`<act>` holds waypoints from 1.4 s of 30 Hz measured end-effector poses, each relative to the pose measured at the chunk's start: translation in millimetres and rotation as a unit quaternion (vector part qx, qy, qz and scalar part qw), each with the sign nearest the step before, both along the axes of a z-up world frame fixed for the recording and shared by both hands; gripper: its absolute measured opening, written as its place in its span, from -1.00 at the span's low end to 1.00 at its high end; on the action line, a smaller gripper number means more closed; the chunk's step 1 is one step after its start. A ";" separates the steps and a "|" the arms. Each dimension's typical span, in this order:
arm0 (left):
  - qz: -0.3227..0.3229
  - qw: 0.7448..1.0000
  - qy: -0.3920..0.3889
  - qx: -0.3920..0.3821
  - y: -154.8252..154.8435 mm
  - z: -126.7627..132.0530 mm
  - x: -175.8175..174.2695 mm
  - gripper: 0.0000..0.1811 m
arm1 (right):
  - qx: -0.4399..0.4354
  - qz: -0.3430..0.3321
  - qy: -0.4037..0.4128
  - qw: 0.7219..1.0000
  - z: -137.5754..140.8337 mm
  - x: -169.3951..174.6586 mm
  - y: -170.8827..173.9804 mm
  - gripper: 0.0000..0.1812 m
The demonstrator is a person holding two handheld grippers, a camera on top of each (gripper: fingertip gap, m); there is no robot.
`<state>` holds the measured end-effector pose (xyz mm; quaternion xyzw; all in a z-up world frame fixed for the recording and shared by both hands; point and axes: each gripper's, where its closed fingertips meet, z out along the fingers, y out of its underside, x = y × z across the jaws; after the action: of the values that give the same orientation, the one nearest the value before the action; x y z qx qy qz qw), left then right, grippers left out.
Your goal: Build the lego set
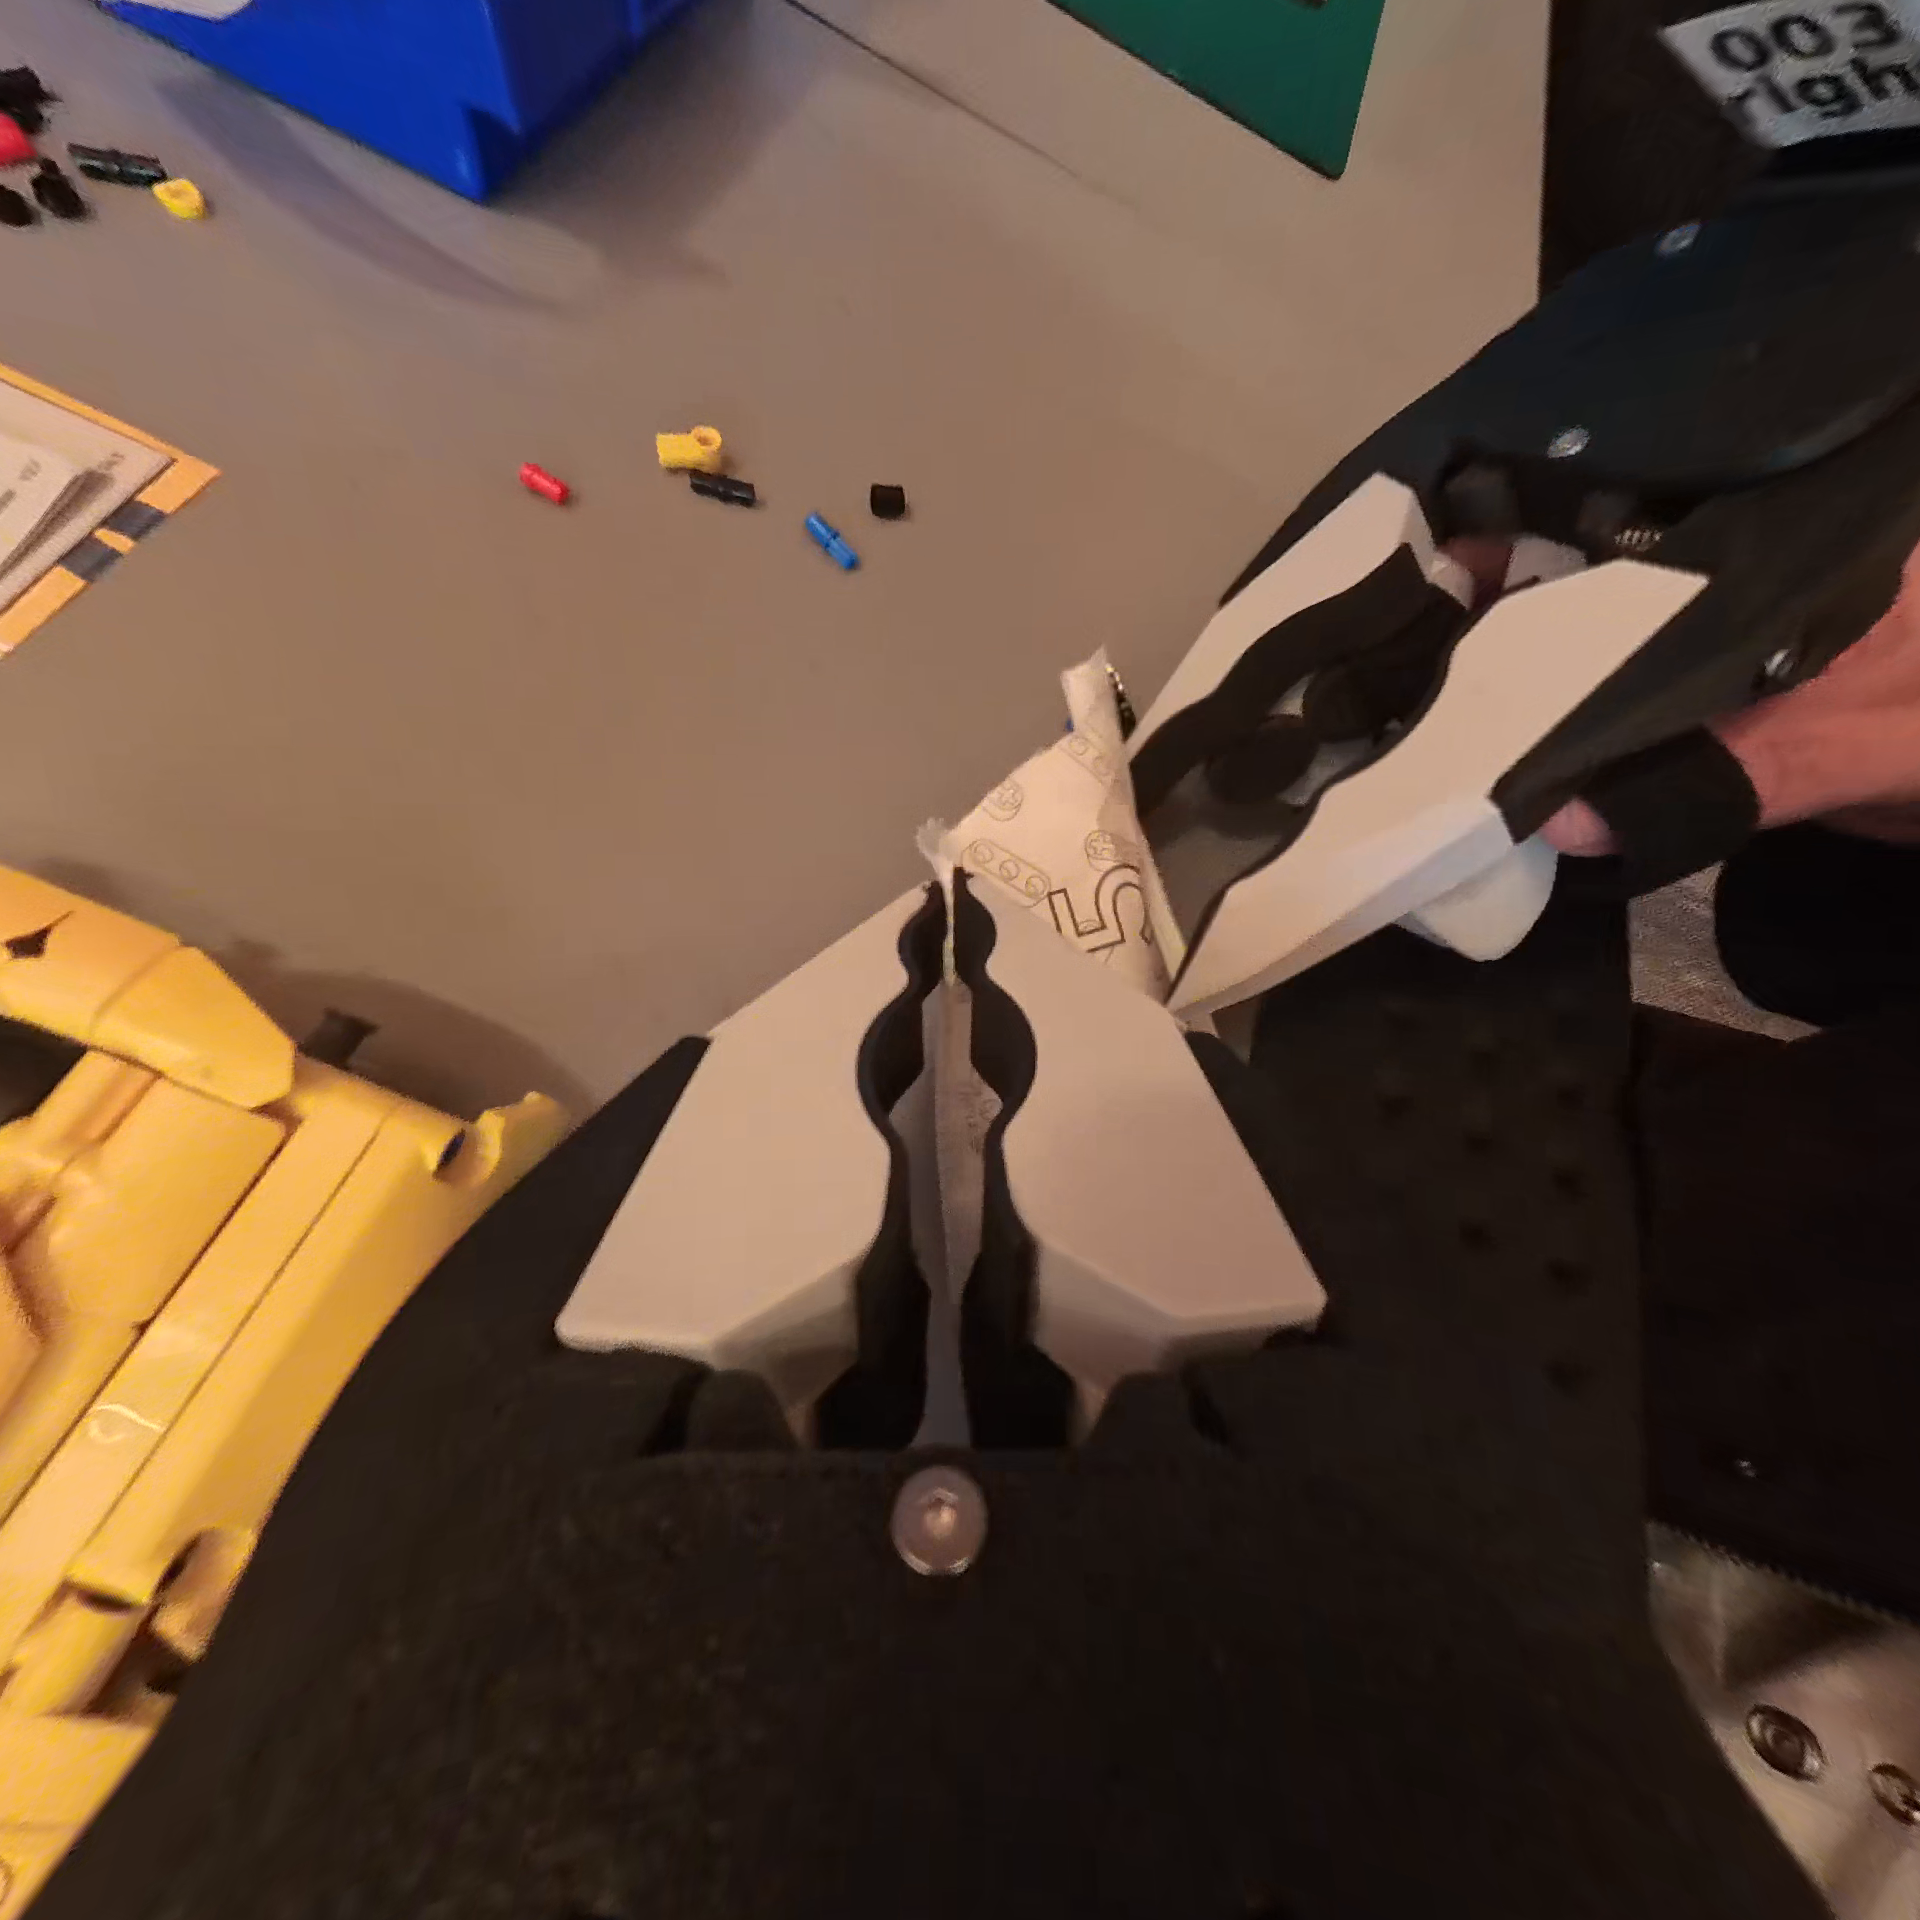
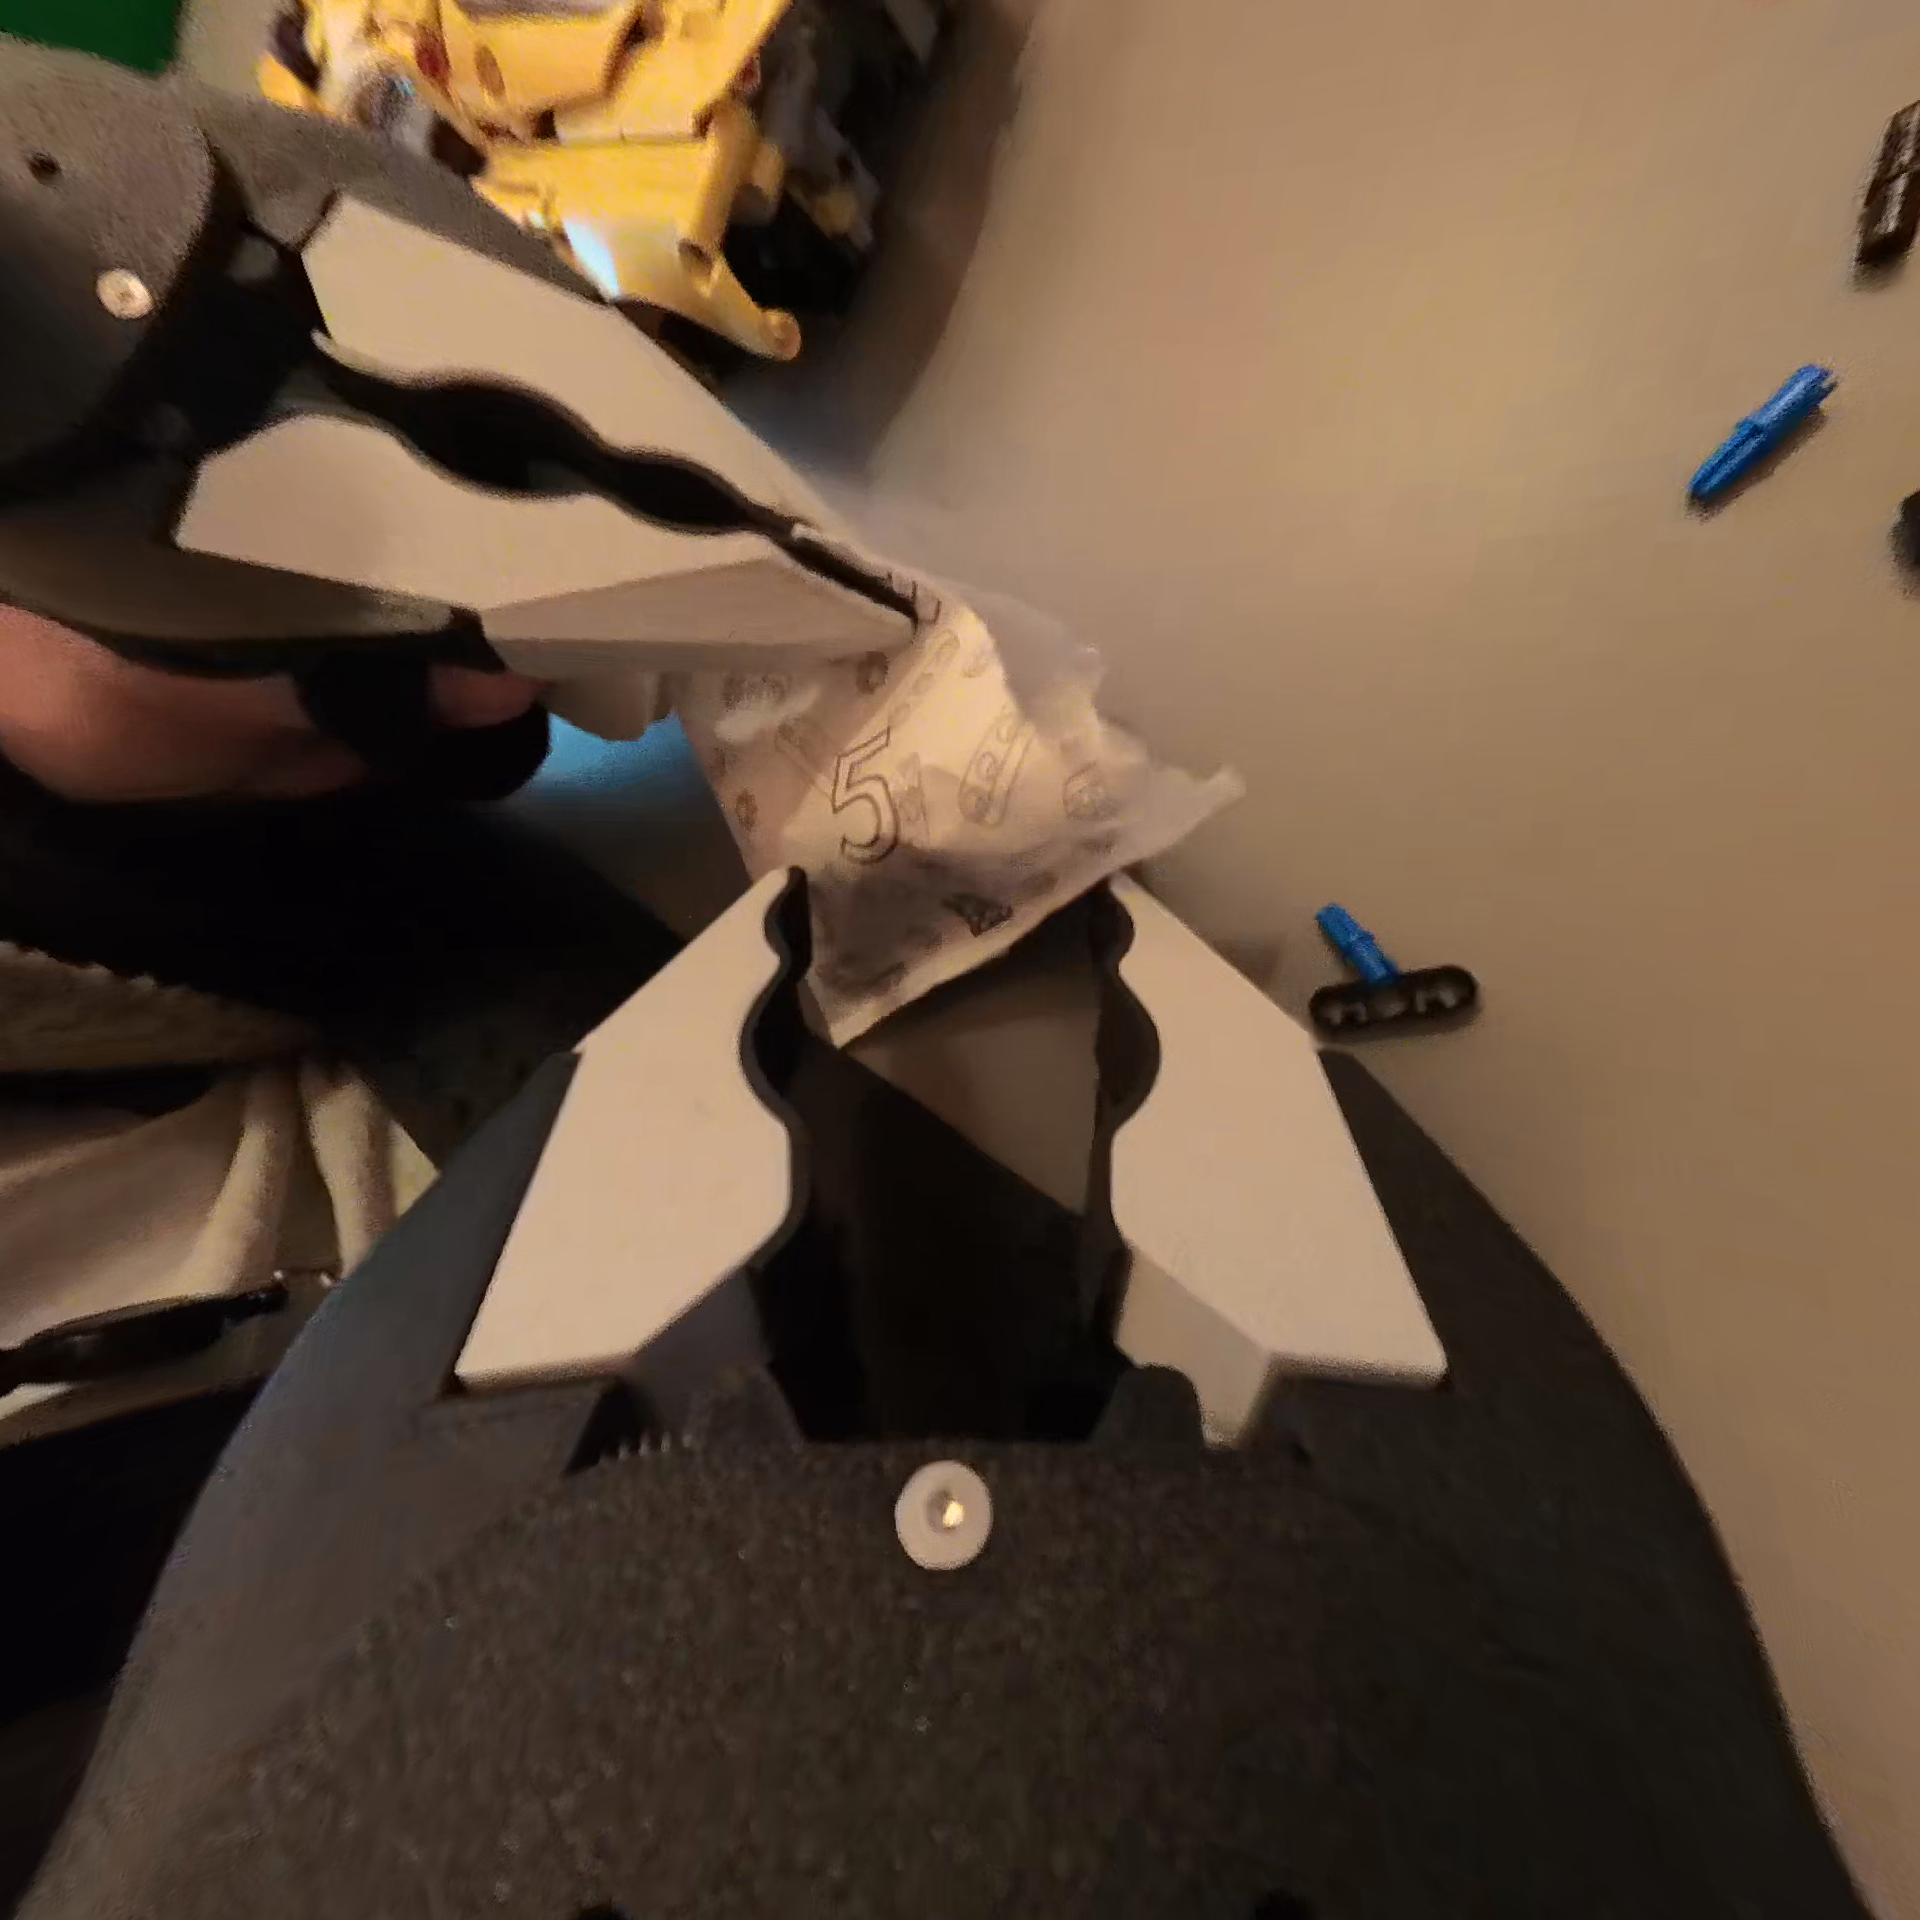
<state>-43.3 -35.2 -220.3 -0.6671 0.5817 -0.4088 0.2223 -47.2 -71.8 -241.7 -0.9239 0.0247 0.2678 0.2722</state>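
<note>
A white printed paper bag of parts (image 1: 1070,862) hangs above the grey table. My left gripper (image 1: 951,894) is shut on the bag's top edge. In the right wrist view the left gripper (image 2: 914,603) comes in from the upper left and pinches the bag (image 2: 935,769). My right gripper (image 2: 954,888) is open, with the bag's lower corner between its fingertips and not clamped. The right gripper also shows in the left wrist view (image 1: 1158,873), held by a gloved hand. The yellow lego model (image 1: 156,1143) stands at the left and shows in the right wrist view (image 2: 623,135).
Loose parts lie on the table: a red pin (image 1: 543,483), a yellow connector (image 1: 689,447), a blue pin (image 1: 831,540), a black beam with a blue pin (image 2: 1392,987). An instruction booklet (image 1: 73,499) lies left, a blue box (image 1: 416,73) at the back. Left tips to right tips: about 5 cm. The blue pin (image 1: 831,540) sits 10 cm or so from the ends of my right fingers. My right wrist view (image 2: 1769,440) looks at it from another angle.
</note>
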 end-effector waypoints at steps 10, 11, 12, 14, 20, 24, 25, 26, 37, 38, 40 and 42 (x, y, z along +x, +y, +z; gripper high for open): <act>-0.001 0.998 0.026 -0.055 3.3 -4.5 -49.8 -0.71 | -0.025 0.054 -0.051 0.997 1.4 -6.2 -19.5 -0.53; 0.000 0.998 0.031 -0.056 3.2 -6.4 -56.8 -0.71 | -0.024 0.059 -0.043 0.997 1.5 -10.5 -18.9 -0.53; -0.002 0.998 0.037 -0.060 1.9 -9.0 -63.3 -0.71 | -0.026 0.065 -0.040 0.997 0.5 -14.0 -18.3 -0.52; -0.002 0.995 0.056 -0.077 -2.7 -15.7 -76.2 -0.71 | -0.032 0.076 -0.052 0.995 -4.7 -17.1 -17.5 -0.52; 0.003 0.992 0.066 -0.103 -13.8 -21.0 -82.0 -0.91 | -0.020 0.095 -0.045 0.994 -5.6 -31.7 -10.8 -0.58; 0.016 0.996 0.055 -0.070 -0.6 -21.1 -52.6 -0.98 | -0.018 0.054 -0.041 0.998 -6.4 -21.6 -3.5 -0.67; 0.014 0.996 0.048 -0.071 1.2 -18.9 -44.3 -0.98 | -0.016 0.041 -0.037 0.998 -6.0 -17.4 -2.1 -0.68; 0.014 0.996 0.040 -0.073 3.3 -16.3 -36.7 -0.98 | -0.015 0.028 -0.035 0.999 -6.0 -12.4 -0.9 -0.70; -0.001 0.997 0.062 -0.053 -1.3 -21.4 -51.9 -0.73 | 0.006 -0.073 -0.008 0.997 -7.6 22.8 4.1 -0.76; -0.009 0.996 0.067 -0.051 -7.0 -23.3 -52.9 -0.73 | 0.006 -0.075 -0.004 0.997 -7.5 22.5 4.2 -0.76; -0.020 0.996 0.064 -0.055 -16.0 -26.3 -47.1 -0.76 | 0.005 -0.077 0.003 0.997 -7.5 21.3 4.9 -0.77; -0.009 0.997 0.055 -0.058 -13.7 -26.7 -38.0 -0.79 | 0.004 -0.085 -0.002 0.996 -7.7 23.8 5.2 -0.78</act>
<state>-81.3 -48.9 -247.0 -0.6953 0.5740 -0.4066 0.1473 -23.4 -66.6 -249.4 -0.9179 0.1011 0.2416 0.2980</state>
